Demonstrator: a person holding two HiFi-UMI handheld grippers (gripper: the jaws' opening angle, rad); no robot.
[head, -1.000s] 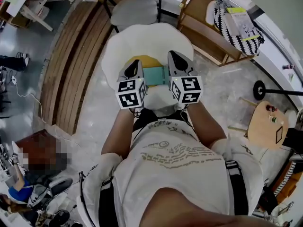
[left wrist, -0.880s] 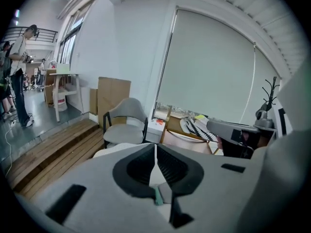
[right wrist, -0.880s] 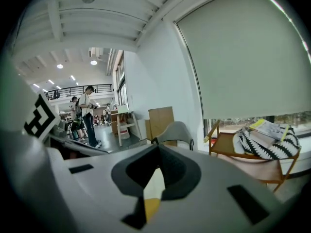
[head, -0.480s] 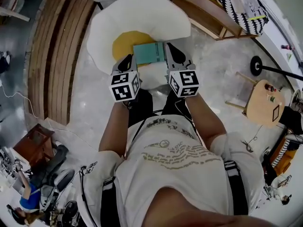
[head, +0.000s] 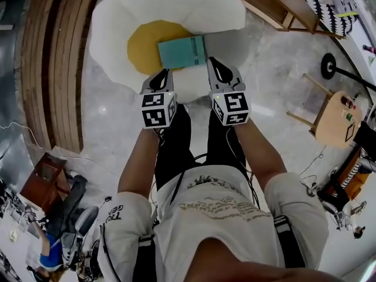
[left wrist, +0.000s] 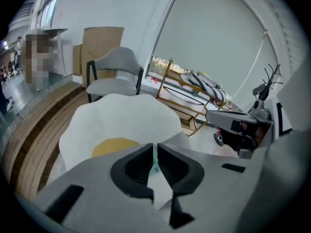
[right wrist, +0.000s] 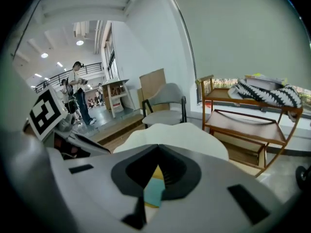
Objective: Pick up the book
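The flat teal book (head: 183, 51) lies on a big white cushion shaped like a fried egg (head: 176, 4). It is partly on the round yellow centre (head: 144, 46) and partly on the white at the right of it. The left tongs (head: 163, 75) and the right tongs (head: 216, 63) are over the near edge of the cushion, just near of the book, one toward each side of it. Both tongs are closed with nothing between them and do not touch the book. A wooden shelf cart (head: 276, 4) stands far right.

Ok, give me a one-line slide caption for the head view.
Both shut, the left gripper and right gripper hover near the teal book on a fried-egg-shaped surface.
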